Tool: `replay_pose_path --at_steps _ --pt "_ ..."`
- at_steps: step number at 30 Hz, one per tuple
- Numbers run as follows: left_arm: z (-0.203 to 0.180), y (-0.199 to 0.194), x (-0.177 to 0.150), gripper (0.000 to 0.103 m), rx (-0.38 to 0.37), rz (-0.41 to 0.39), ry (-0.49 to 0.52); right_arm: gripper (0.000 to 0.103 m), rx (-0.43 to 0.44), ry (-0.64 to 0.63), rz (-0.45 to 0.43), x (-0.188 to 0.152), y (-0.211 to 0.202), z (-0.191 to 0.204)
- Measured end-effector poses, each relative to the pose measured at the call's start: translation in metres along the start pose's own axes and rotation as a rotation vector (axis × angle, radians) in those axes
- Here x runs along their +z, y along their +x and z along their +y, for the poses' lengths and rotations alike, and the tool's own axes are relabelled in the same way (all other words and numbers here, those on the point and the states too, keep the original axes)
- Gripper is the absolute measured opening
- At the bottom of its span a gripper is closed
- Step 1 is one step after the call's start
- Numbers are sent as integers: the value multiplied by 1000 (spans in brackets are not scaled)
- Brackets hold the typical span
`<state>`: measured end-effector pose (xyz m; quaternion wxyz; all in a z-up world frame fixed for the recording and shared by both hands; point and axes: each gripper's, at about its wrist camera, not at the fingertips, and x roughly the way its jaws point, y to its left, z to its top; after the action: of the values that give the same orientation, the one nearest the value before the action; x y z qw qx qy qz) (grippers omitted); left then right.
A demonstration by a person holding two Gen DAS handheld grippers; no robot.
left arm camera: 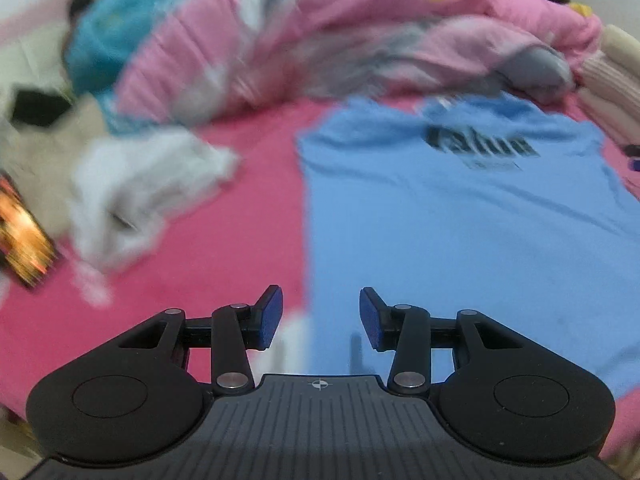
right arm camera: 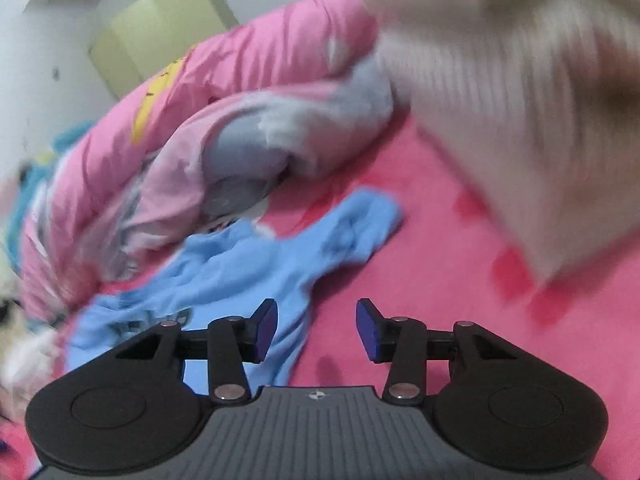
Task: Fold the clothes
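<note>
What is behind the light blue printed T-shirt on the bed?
Behind the light blue T-shirt lies a bunched pink quilt, with a grey garment tucked against it. Whatever is under the quilt is covered.

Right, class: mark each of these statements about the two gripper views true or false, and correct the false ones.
1. The blue T-shirt lies on a pink sheet. True.
2. The left gripper grips the T-shirt. False: its jaws stand apart, with nothing between them.
3. The T-shirt has dark lettering. True.
4. The right gripper holds a cream sweater. False: it is open and empty; the sweater lies beyond it.
5. The quilt is green. False: it is pink.
</note>
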<state>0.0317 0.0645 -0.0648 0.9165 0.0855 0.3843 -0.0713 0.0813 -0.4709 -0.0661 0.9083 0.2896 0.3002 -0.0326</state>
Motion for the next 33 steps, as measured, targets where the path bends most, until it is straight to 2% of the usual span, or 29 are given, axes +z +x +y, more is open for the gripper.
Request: replay_pose_path --at_steps 2,4,6,9,13,16,19,22,25,27,30,33 --pt "-16 13 -12 42 -34 33 5 45 26 79 3 3 10 -11" --pt "-28 21 -21 42 -15 50 19 44 70 150 26 7 24 -22" --pt "-33 22 -27 42 13 22 33 42 91 176 56 8 37 -28" --pt "-34 20 -28 43 21 22 44 41 110 213 58 7 48 -36" --pt "-34 21 -26 43 25 32 31 33 123 269 37 18 56 -47" --pt "-38 22 -27 43 41 30 36 17 148 229 42 30 70 -36" --pt "-41 21 -27 43 58 30 42 17 161 136 65 38 90 -14" --pt "-42 21 -27 43 66 31 47 17 139 36 91 38 111 6" --pt "-41 21 -27 43 65 32 48 19 165 13 77 34 102 8" --pt "-40 22 -27 44 61 31 49 20 211 57 49 34 84 -3" --pt "-39 22 -26 44 55 30 48 20 234 119 15 36 55 -25" --pt "-39 21 -27 45 53 28 42 20 257 178 48 31 44 -40"
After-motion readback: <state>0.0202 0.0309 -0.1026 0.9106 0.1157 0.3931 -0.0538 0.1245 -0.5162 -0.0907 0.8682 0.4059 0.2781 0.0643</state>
